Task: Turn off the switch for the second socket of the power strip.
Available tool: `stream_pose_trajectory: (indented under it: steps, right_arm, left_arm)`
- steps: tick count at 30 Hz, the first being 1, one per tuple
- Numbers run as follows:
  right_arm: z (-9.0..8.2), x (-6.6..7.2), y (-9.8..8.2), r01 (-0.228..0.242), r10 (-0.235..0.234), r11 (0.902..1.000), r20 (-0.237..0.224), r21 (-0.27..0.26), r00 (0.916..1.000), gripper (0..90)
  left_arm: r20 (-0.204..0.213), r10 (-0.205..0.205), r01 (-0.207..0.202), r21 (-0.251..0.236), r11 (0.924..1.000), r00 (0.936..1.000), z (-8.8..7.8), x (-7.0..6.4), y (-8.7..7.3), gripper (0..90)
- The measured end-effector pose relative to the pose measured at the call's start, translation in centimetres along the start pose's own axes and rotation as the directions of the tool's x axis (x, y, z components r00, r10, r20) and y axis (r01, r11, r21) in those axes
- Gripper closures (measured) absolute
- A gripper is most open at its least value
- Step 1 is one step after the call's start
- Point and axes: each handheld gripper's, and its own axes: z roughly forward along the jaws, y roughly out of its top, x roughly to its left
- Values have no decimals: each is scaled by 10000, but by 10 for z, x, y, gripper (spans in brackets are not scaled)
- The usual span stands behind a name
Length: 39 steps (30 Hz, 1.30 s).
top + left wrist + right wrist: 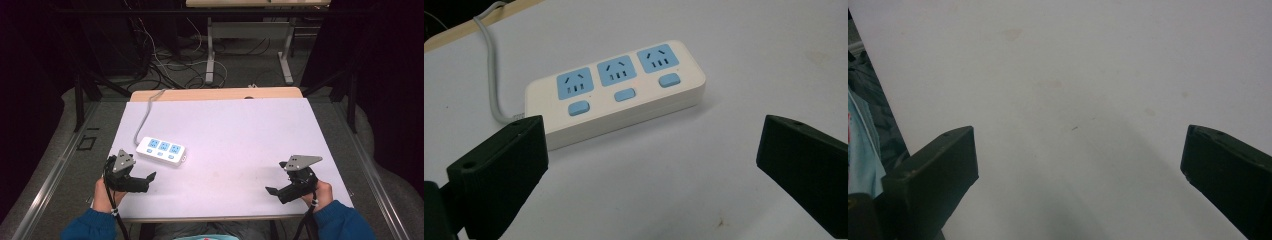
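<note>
1. A white plastic power strip with three blue sockets and three blue switches [161,151] lies flat on the left part of the white-covered worktop [240,130], sockets facing up, presumably so plugs and switches can be reached from above
2. Its grey cable [142,117] runs from the strip's left end toward the far edge of the worktop, which keeps it away from the near side where the hands work
3. The left gripper [151,177] is held low at the near left edge, just beside the strip but apart from it, jaws spread wide and holding nothing; in the left gripper view the strip [616,90] sits between and beyond the jaws, so the gripper looks aimed at it
4. The right gripper [271,190] rests near the near right edge, well apart from the strip, jaws likewise spread and empty over bare worktop [1073,75]; it seems to be waiting
5. Judged from this, the strip is untouched and the left gripper would be the one to reach it
</note>
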Motion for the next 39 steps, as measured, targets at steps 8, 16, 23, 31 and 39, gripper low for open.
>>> stream_pose_trajectory:
  steps: [8, 16, 23, 31, 39]
  right_arm:
    - [0, 0, 0, -40, 40, 10000, -53, 27, 10000, 14]
    - [0, 0, -1, -37, 37, 10000, -43, -42, 10000, 17]
    - [1, -1, 0, -42, 42, 10000, -46, 60, 10000, 17]
    - [0, -1, -1, -62, 64, 9999, -120, 150, 9999, 16]
    - [0, 0, -1, -93, 96, 9998, -144, 175, 9999, 16]
  left_arm:
    - [-59, -193, 191, -198, 9996, 9998, 2, 3, 5, 2]
    - [-165, -213, 209, -208, 9996, 9996, 5, 5, 9, 2]
    - [-320, -200, 195, -139, 9997, 9993, 9, 11, 12, 2]
    - [-350, -141, 131, -275, 9995, 9993, 13, 15, 16, 2]
    - [-454, -283, 269, -308, 9992, 9986, 20, 22, 19, 2]
